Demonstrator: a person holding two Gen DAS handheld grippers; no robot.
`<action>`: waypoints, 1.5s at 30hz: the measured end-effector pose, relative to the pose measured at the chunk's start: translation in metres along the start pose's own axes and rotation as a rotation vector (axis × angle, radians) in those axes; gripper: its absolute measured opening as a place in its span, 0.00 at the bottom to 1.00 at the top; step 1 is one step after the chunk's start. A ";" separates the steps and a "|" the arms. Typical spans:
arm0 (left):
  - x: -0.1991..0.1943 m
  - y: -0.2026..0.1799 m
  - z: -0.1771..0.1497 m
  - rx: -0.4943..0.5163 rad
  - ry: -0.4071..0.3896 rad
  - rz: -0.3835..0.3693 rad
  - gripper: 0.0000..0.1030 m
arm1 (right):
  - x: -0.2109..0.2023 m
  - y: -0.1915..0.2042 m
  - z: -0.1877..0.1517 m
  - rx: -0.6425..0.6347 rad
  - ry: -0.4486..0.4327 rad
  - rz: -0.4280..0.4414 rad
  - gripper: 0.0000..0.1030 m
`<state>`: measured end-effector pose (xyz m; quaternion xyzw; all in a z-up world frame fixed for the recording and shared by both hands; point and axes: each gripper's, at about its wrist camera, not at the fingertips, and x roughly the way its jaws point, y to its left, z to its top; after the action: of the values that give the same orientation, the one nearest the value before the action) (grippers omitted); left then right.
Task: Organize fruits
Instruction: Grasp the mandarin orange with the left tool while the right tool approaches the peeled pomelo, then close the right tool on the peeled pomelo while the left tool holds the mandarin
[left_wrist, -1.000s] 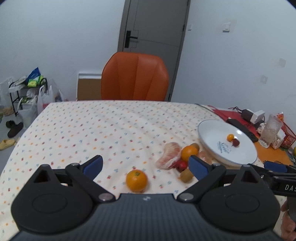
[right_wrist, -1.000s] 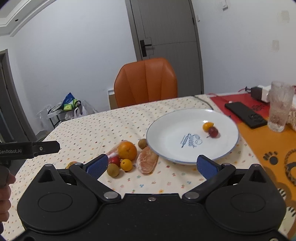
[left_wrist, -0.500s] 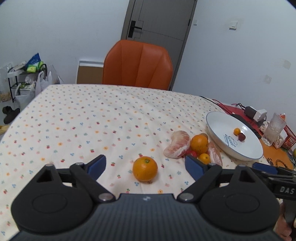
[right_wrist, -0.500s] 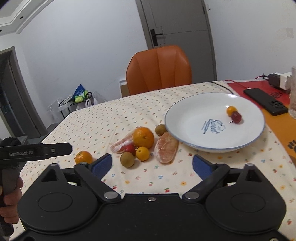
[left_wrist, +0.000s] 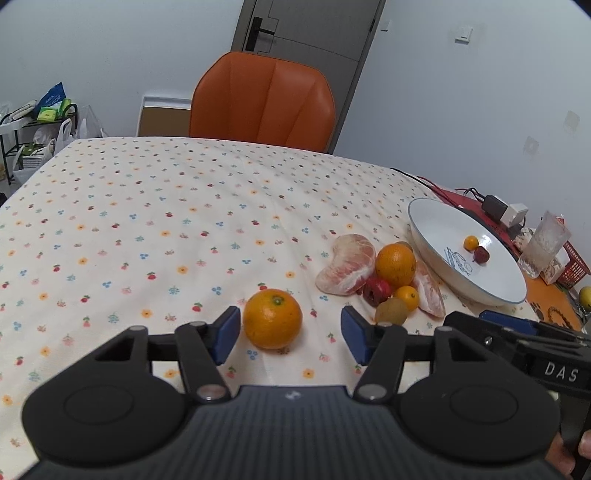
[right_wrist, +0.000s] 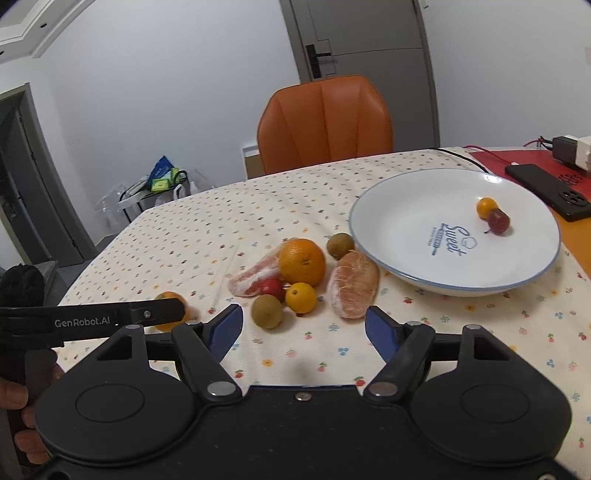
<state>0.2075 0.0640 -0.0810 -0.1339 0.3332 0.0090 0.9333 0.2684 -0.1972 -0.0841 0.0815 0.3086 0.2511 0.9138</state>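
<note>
Both tongs have dropped toward the table and narrowed since a second ago.

Left tongs (left_wrist: 290, 334): closing around the lone orange (left_wrist: 272, 318); left pad just beside it, right pad apart. You grip nothing yet.

Right tongs (right_wrist: 304, 332): closing, empty, short of the kiwi (right_wrist: 267, 311) and pomelo piece (right_wrist: 354, 288). Plate (right_wrist: 406, 275) holds two small fruits.

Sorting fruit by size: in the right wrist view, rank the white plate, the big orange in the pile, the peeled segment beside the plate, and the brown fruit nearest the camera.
1. white plate
2. peeled segment and big orange: look alike, unranked
3. brown fruit, though nearness flatters it
</note>
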 end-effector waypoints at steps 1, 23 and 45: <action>0.001 0.000 -0.001 -0.002 0.000 0.001 0.54 | 0.000 -0.003 0.000 0.009 0.000 -0.006 0.70; 0.007 0.014 -0.001 -0.057 -0.001 -0.001 0.34 | 0.031 -0.030 0.003 0.073 0.028 -0.101 0.64; 0.006 0.004 -0.003 -0.049 0.005 0.008 0.34 | 0.033 -0.032 0.003 0.066 0.051 -0.039 0.28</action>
<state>0.2098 0.0667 -0.0881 -0.1552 0.3358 0.0206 0.9288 0.3057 -0.2076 -0.1081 0.0991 0.3414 0.2248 0.9073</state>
